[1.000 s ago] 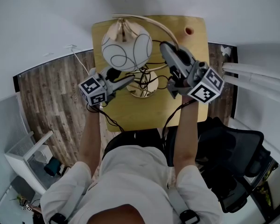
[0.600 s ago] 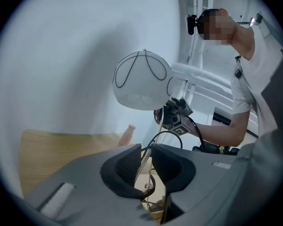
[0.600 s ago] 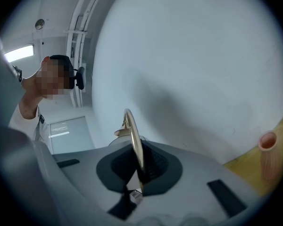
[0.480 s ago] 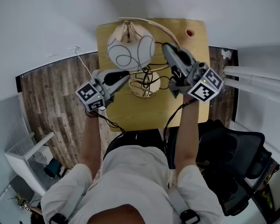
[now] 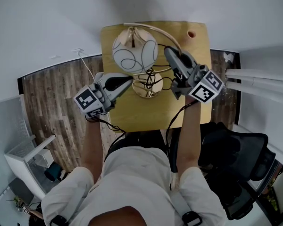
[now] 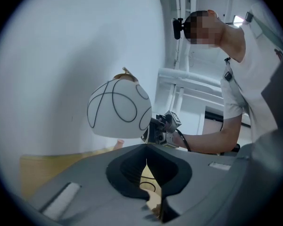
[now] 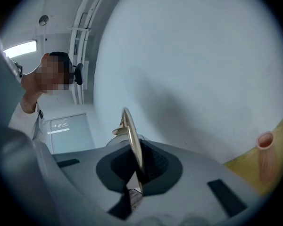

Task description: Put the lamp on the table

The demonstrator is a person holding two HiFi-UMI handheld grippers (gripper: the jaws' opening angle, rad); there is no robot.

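The right gripper [image 5: 169, 52] has its jaws clamped on the lamp [image 5: 134, 55] by its curved brass stem [image 7: 132, 145], at the table's [image 5: 146, 117] far edge. The left gripper's [image 5: 130, 79] jaws have just closed, empty.

You wear a white short-sleeved shirt [image 5: 137, 168]; your grey left gripper [image 5: 129, 79] and right gripper [image 5: 168, 51] bear black-and-white marker cubes [image 5: 90, 101], trailing black cables [image 5: 168, 126].

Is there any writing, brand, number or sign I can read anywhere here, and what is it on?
None: no view shows a readable word or number.
The left marker cube and the right marker cube carry black-and-white square patterns, not letters.
The lamp bears only black curved lines.
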